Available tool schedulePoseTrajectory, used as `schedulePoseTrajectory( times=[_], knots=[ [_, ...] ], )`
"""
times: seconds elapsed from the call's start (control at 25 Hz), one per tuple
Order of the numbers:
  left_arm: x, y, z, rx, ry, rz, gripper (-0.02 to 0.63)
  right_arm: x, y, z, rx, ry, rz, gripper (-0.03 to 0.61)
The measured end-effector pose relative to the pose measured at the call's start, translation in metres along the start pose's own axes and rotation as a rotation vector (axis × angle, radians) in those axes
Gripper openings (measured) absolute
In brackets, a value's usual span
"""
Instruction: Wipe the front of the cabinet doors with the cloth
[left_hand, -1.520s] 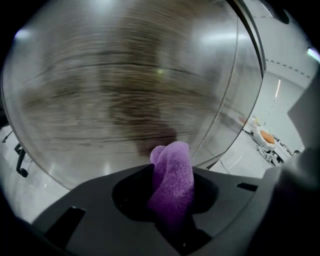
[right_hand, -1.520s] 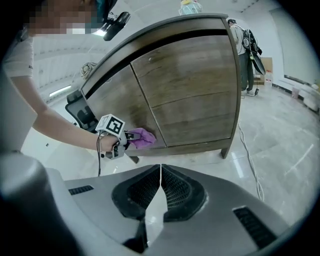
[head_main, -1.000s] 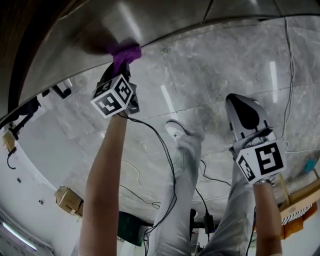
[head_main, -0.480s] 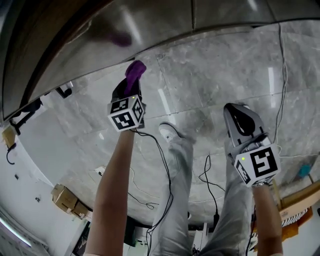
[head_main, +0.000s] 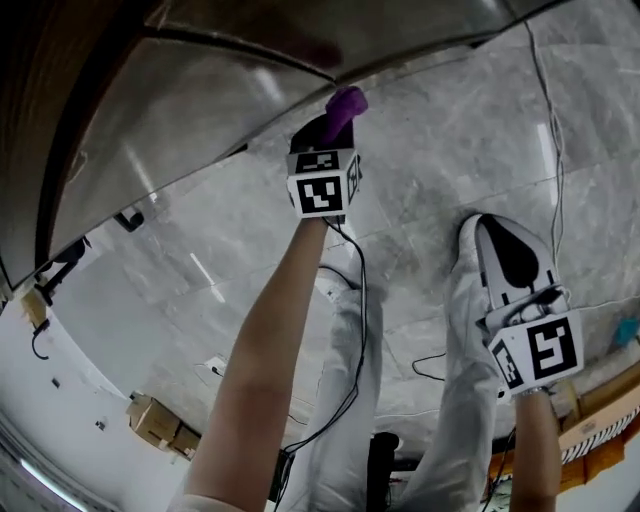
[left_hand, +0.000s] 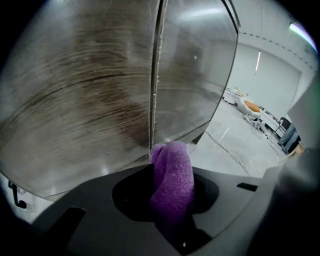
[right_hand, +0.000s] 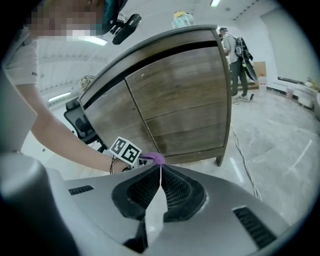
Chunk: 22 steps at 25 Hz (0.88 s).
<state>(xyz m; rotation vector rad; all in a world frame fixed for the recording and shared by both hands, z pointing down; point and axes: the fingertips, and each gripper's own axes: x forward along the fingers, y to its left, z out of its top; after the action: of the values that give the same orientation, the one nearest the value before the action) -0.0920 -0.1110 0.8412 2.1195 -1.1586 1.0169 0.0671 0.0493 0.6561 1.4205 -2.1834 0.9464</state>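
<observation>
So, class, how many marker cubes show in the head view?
2. Left cube on the left gripper, behind the cloth by the cabinet; right cube on the right gripper, lower right. None seems hidden.

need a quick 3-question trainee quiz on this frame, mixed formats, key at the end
1. Multiple choice: what does the left gripper hold? A) a sponge B) a purple cloth C) nothing
2. True or false: the right gripper is clamped on the purple cloth too.
3. Fill in: in the left gripper view, the cloth's tip sits close to the bottom of the vertical ___ between the two cabinet doors.

Key
1. B
2. False: its jaws are shut on nothing, back from the cabinet.
3. gap
</observation>
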Motion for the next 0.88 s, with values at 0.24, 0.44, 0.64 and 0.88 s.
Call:
schedulePoseTrajectory(
  times=[0.24,0.44,0.64,0.88],
  knots=[
    [-0.001,0.083,-0.021,-0.083,0.072,0.125,0.103,0.019,0.004,-0.035,0.031,0.016,-0.045,0.028],
    [-0.039,0.166,-0.063,-0.088,0.109,0.218,0.104,0.044,0.038,-0.052,-0.021,0.061,0.014,0.028],
    [-0.081,0.244,-0.113,-0.191,0.135,0.369,0.104,0.071,0.077,-0.043,-0.103,0.087,0.091,0.028],
    [-0.137,0.295,-0.145,-0.335,0.115,0.500,0.104,0.090,0.104,-0.022,-0.171,0.086,0.134,0.028]
  ],
)
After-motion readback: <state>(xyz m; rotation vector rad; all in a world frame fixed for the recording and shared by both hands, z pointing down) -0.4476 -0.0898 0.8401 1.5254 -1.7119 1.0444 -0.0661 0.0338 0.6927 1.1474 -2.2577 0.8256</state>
